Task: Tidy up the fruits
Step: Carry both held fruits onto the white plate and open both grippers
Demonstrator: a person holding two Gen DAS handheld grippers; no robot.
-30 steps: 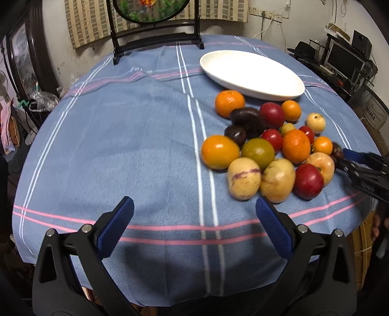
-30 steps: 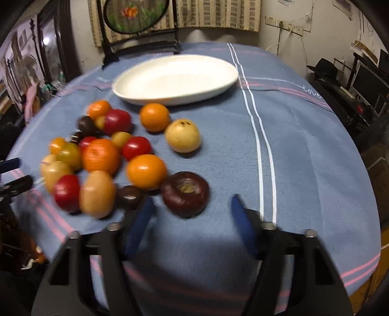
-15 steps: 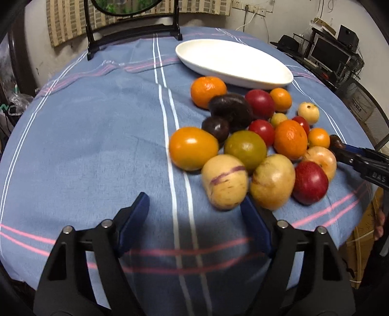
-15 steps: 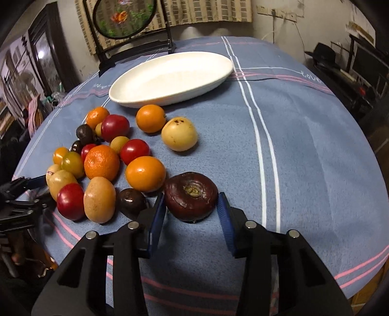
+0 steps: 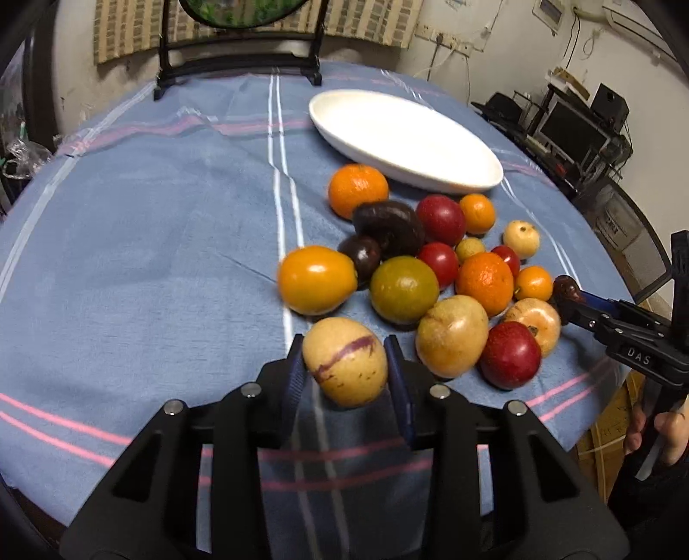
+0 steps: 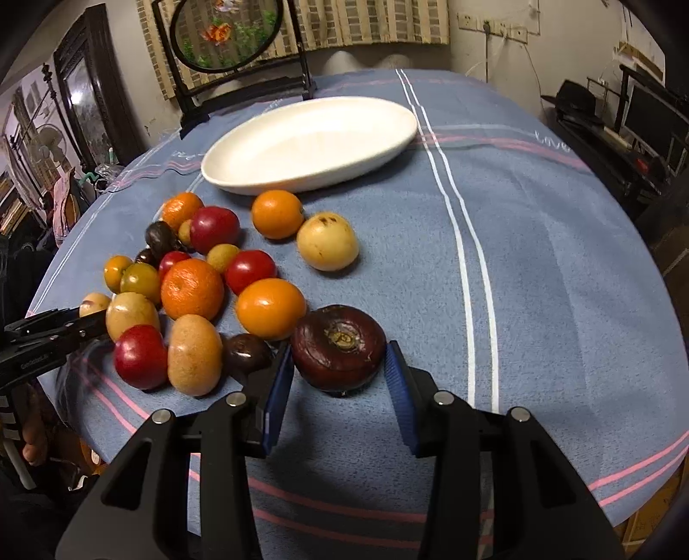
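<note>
Several fruits lie in a cluster on a blue striped tablecloth. An empty white oval dish (image 5: 405, 138) stands behind them and also shows in the right wrist view (image 6: 310, 144). My left gripper (image 5: 346, 366) is shut on a yellow fruit with purple streaks (image 5: 344, 368) at the cluster's near edge. My right gripper (image 6: 338, 379) is shut on a dark maroon round fruit (image 6: 338, 346) at the cluster's right edge. An orange fruit (image 6: 270, 308) and a small dark fruit (image 6: 246, 352) sit just left of it. The right gripper also shows at the right of the left wrist view (image 5: 568, 295).
A dark framed round screen (image 6: 228, 34) stands at the table's far side. The table edge runs close below both grippers. A pale yellow fruit (image 6: 327, 241) lies apart to the right of the cluster. Shelves with electronics (image 5: 572, 125) stand to the right.
Both grippers moved forward and closed: the left onto the yellow streaked fruit, the right onto the dark maroon fruit. The other fruits have not moved.
</note>
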